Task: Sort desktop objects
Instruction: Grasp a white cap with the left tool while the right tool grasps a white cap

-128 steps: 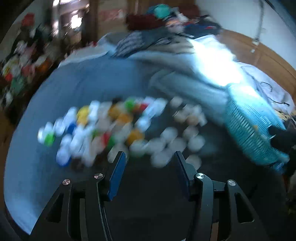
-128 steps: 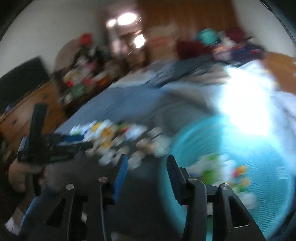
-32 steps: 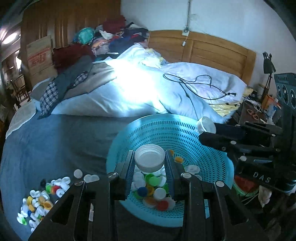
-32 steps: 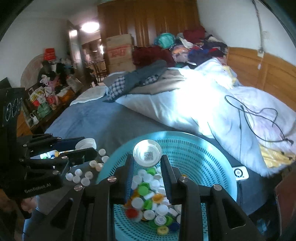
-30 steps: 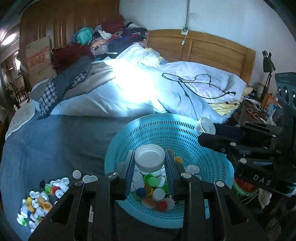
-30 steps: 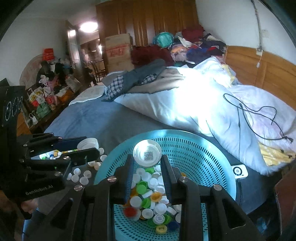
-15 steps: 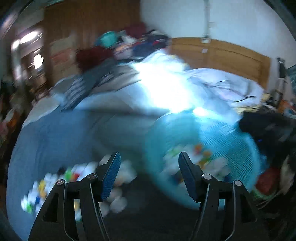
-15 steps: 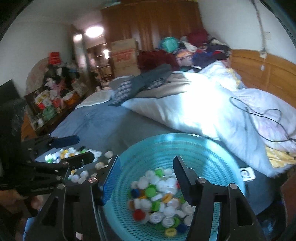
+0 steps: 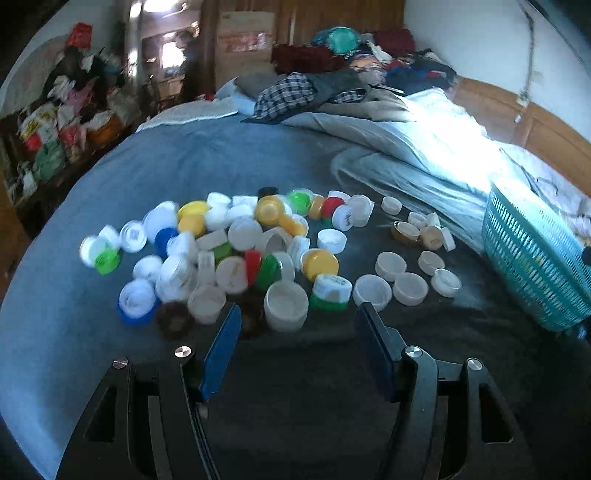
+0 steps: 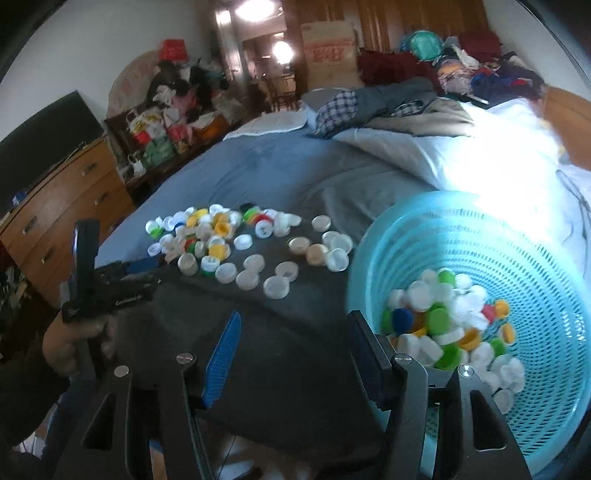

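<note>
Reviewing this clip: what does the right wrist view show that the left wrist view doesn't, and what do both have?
Only the right wrist view: the caps inside the basket, the left gripper in a hand, and a wooden dresser.
Only the left wrist view: the basket's outer wall, side-on.
Both: the loose cap pile on the bed, and open, empty jaws.

Cluttered bedroom here: a blue-sheeted bed (image 9: 207, 162) with a sunlit white duvet (image 10: 491, 155), a wooden dresser (image 10: 62, 206) left, dark wardrobes (image 10: 406, 22) behind.
</note>
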### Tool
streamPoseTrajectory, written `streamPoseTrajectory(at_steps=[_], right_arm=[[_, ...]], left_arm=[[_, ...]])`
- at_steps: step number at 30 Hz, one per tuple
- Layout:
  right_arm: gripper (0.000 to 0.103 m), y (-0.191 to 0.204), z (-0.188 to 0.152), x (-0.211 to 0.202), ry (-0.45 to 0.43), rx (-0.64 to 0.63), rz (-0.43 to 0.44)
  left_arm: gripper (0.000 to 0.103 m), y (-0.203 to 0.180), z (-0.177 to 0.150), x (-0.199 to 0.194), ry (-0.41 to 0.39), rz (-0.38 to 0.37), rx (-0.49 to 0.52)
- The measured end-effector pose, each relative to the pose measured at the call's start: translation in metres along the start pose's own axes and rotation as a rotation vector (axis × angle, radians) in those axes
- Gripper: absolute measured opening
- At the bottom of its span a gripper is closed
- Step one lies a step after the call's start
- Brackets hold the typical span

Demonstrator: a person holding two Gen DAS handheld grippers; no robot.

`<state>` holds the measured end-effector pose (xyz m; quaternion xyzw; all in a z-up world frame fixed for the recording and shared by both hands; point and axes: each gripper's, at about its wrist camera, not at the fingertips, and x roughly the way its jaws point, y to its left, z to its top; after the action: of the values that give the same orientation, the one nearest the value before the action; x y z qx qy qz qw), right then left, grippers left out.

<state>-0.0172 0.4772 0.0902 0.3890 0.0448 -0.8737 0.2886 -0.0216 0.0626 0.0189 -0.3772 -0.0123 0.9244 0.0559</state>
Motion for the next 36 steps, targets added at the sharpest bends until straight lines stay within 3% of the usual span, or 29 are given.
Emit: streamPoseTrajectory(at_steps=[4, 5, 6, 7, 11, 14, 17, 22, 27, 36], right_arm=[[0.064, 0.001, -0.002, 0.011, 0.026, 0.007, -0.002], [0.064, 0.001, -0.004, 0.013, 0.032, 0.009, -0.002], [0.064, 0.000, -0.004, 0.015, 0.038, 0.009, -0.003], [0.064, 0.002, -0.004, 0.017, 0.046, 0.007, -0.003], [0.060, 0.005, -0.007, 0.023, 0.061, 0.008, 0.002], [0.060, 0.005, -0.007, 0.027, 0.065, 0.011, 0.010], [0.060, 0.008, -0.008, 0.030, 0.069, 0.004, 0.024], [0.059, 0.015, -0.009, 0.045, 0.074, 0.005, 0.068], [0.045, 0.033, -0.006, 0.089, 0.093, -0.032, 0.077], [0.045, 0.030, 0.011, 0.160, 0.114, 0.013, -0.018]], left_arm=[[0.056, 0.007, 0.003, 0.023, 0.034, -0.018, 0.003], [0.047, 0.009, 0.004, 0.027, 0.039, -0.020, -0.001], [0.028, 0.010, 0.006, 0.030, 0.048, -0.028, -0.006], [0.026, 0.011, 0.006, 0.030, 0.055, -0.028, -0.005], [0.026, 0.013, 0.006, 0.022, 0.039, -0.044, -0.008], [0.026, 0.012, 0.010, -0.014, -0.058, -0.088, -0.024], [0.026, 0.019, 0.007, -0.036, -0.098, -0.105, -0.043], [0.026, 0.033, -0.018, -0.042, -0.025, -0.067, -0.084], [0.026, 0.034, -0.032, -0.040, 0.008, -0.075, -0.118], [0.026, 0.030, -0.023, -0.041, 0.007, -0.108, -0.114]])
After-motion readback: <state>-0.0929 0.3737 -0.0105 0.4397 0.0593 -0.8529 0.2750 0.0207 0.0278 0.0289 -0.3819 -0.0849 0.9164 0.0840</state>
